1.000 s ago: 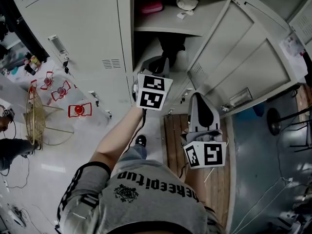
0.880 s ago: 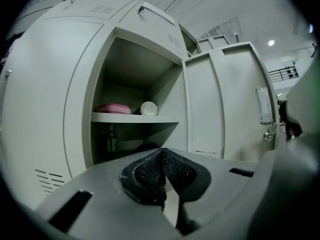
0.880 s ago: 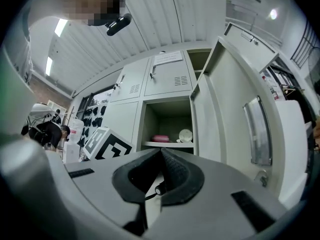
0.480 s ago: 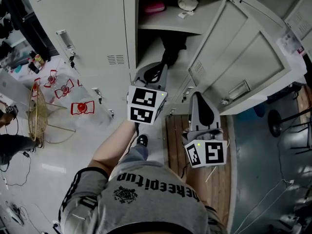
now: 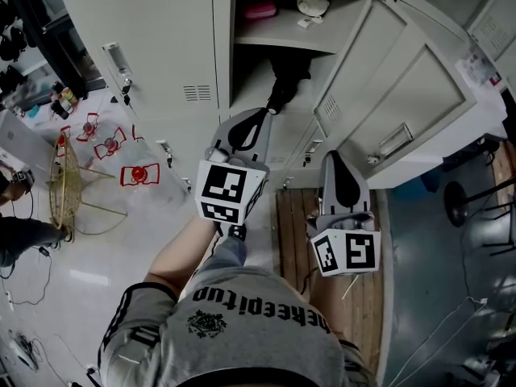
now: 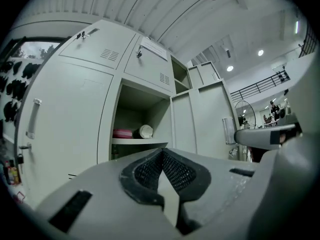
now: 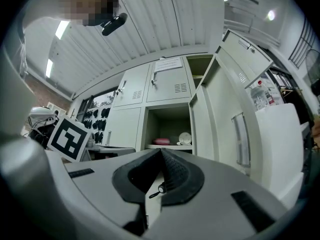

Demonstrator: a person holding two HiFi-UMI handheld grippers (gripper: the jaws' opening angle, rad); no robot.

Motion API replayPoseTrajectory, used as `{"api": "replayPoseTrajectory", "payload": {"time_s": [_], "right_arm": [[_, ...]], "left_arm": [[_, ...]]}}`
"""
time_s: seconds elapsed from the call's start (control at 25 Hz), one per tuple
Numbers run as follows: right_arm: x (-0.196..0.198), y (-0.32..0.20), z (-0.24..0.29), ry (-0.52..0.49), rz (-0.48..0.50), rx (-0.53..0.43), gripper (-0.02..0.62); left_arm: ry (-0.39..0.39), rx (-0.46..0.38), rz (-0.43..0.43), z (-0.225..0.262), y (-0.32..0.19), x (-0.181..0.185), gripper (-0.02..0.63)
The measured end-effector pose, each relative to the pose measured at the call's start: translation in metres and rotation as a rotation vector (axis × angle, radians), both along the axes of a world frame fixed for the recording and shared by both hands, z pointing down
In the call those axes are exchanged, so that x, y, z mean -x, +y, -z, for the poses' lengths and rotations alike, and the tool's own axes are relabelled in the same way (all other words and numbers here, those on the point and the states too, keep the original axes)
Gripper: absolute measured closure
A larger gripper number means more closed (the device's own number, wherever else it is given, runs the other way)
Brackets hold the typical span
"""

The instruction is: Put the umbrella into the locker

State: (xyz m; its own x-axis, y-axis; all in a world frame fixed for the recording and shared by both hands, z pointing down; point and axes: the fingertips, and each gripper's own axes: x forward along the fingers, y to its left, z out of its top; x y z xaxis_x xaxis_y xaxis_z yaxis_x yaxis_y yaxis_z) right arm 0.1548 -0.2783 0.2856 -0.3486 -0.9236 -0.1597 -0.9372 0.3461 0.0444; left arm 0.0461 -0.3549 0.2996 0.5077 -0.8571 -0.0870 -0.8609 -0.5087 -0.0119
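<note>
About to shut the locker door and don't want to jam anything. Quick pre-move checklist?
1. Left gripper jaws shut, nothing held: ok.
2. Right gripper jaws shut, nothing held: ok.
3. Umbrella inside the locker, below the shelf: ok.
4. Umbrella clear of the door's path: cannot tell, as its near end meets the left gripper in the head view.
5. Door wide open: ok.

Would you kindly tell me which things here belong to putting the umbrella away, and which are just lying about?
For the job: umbrella, open locker, its door.

Lying about: pink item and white round thing on the shelf; red-and-white pieces and wire frame on the floor.
</note>
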Motion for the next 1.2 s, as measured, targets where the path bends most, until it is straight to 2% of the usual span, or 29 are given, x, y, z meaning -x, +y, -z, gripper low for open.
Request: {"api": "replayPoseTrajectory", "payload": {"time_s": [0.2, 0.76, 1.2], "right_arm": [[0.001, 0.008, 0.001, 0.0, -0.003, -0.003, 0.592], [0.003, 0.034, 0.004, -0.002, -0.014, -0.015, 0.592], [0.003, 0.05, 0.006, 0.007, -0.032, -0.031, 0.592]], "left_arm": [[-0.018, -0.037, 0.001, -0.001, 0.02, 0.007, 0.603], [-0.001, -0.077, 0.0, -0.004, 0.064, 0.02, 0.603], [0.015, -0.073, -0.01, -0.005, 0.081, 0.021, 0.603]]}}
